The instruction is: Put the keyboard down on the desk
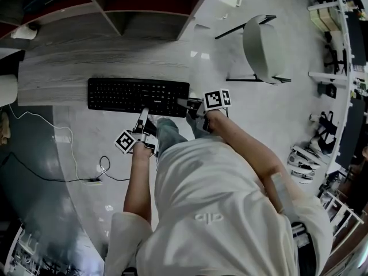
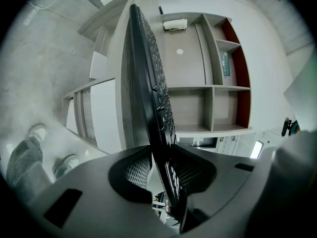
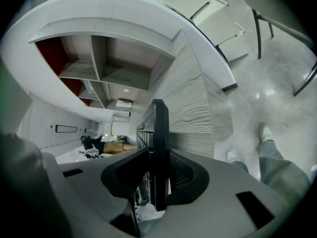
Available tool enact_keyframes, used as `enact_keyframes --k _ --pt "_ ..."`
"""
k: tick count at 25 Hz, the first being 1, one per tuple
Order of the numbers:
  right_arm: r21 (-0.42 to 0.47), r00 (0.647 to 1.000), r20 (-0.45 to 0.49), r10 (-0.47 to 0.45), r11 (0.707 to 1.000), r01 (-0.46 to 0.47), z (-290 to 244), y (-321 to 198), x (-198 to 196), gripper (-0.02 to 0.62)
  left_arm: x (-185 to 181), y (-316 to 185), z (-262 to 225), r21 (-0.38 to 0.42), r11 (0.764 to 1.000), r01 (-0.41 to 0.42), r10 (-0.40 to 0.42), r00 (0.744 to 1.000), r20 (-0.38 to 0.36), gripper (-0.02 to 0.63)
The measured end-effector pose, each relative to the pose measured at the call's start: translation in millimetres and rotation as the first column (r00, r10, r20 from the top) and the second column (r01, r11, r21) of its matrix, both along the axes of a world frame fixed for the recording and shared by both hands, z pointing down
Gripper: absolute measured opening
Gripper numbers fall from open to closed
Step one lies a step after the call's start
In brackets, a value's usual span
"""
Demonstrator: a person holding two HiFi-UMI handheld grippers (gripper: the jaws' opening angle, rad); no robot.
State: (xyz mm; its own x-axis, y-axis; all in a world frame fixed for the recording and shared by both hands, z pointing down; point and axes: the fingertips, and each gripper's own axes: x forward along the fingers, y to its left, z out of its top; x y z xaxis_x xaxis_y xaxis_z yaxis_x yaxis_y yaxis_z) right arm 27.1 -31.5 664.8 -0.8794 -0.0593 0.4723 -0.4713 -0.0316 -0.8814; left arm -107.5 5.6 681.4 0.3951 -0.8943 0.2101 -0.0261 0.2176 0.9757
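Nearest stood the person, a gripper in each hand, both reaching toward the far side. The left gripper [image 1: 142,115] was clamped on the near long edge of the keyboard [image 1: 123,94], right of its middle. Its own view showed the board edge-on between the jaws, one pad on the underside and the other on the key side. The right gripper [image 1: 186,103] pinched the keyboard's right end, the thin edge seated between its jaws.

The keyboard was level, keys up and long side running left to right. Its far part was over the near edge of the counter [image 1: 63,68] and its near strip stood out past that edge. Whether it rested on the counter could not be determined.

A white cable [image 1: 73,154] lay on the floor near left. Open shelves [image 1: 144,22] stood beyond the counter. A white chair [image 1: 261,42] stood far right, well apart from the counter.
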Motion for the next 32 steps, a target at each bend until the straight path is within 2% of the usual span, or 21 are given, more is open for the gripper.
enact_keyframes --k 10,14,20,26,32 --pt "0.001 0.990 -0.131 -0.044 0.999 0.045 33.9 2.5 17.3 0.156 12.0 2.0 22.1 -0.037 0.998 -0.049 0.048 0.999 -0.008 0.127" --pt "0.007 0.983 -0.173 -0.062 0.998 0.064 28.7 6.2 21.1 0.173 11.5 6.0 16.5 -0.039 0.997 -0.068 0.069 0.997 0.024 0.126" --pt "0.021 0.975 -0.204 -0.084 0.996 0.090 33.2 8.1 21.2 0.186 9.4 12.0 15.7 -0.051 0.996 -0.076 0.078 0.997 0.029 0.121" --pt "0.039 0.967 -0.236 -0.097 0.993 0.109 32.9 8.7 20.8 0.194 9.9 13.3 9.2 -0.058 0.996 -0.066 0.066 0.998 -0.002 0.120" --pt "0.042 0.964 -0.256 -0.069 0.996 0.083 33.3 7.9 21.5 0.193 7.4 16.5 16.3 -0.121 0.989 -0.089 0.095 0.994 0.048 0.121"
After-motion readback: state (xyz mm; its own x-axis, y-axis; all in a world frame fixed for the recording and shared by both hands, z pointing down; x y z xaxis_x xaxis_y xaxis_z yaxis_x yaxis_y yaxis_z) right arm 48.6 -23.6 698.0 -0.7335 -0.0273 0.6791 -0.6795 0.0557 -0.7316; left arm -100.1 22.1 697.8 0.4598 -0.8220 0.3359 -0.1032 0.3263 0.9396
